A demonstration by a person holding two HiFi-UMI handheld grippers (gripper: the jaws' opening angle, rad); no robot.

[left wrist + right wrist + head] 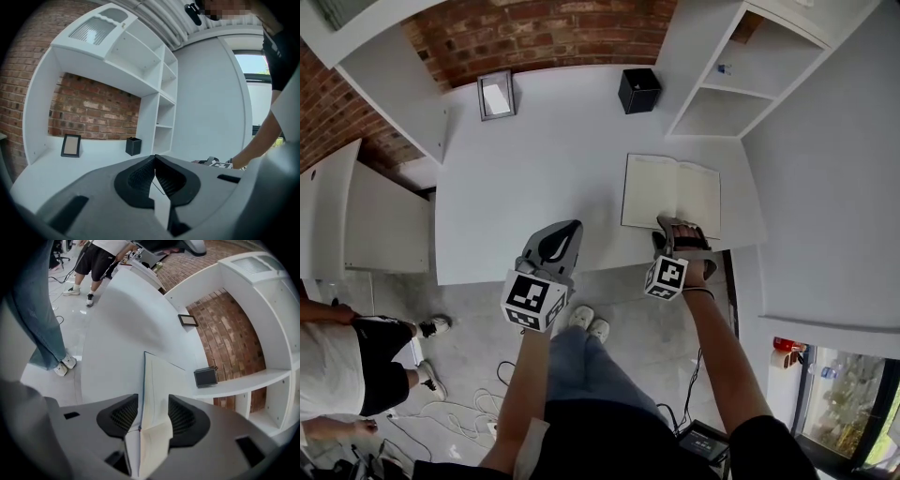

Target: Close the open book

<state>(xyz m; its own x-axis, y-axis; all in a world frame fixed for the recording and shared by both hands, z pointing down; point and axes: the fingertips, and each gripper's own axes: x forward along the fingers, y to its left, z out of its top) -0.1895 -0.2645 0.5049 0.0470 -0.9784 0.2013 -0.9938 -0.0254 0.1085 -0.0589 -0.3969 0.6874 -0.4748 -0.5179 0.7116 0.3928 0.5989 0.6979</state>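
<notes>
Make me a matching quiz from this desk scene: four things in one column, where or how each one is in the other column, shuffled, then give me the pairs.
1. open book
2. picture frame
3. black box
4. left gripper

A. jaws together, nothing between them
B. standing at the back of the desk, toward the left
C. near edge held in the right gripper
D. at the back of the desk, right beside the white shelves

Pairs: 1-C, 2-B, 3-D, 4-A
</notes>
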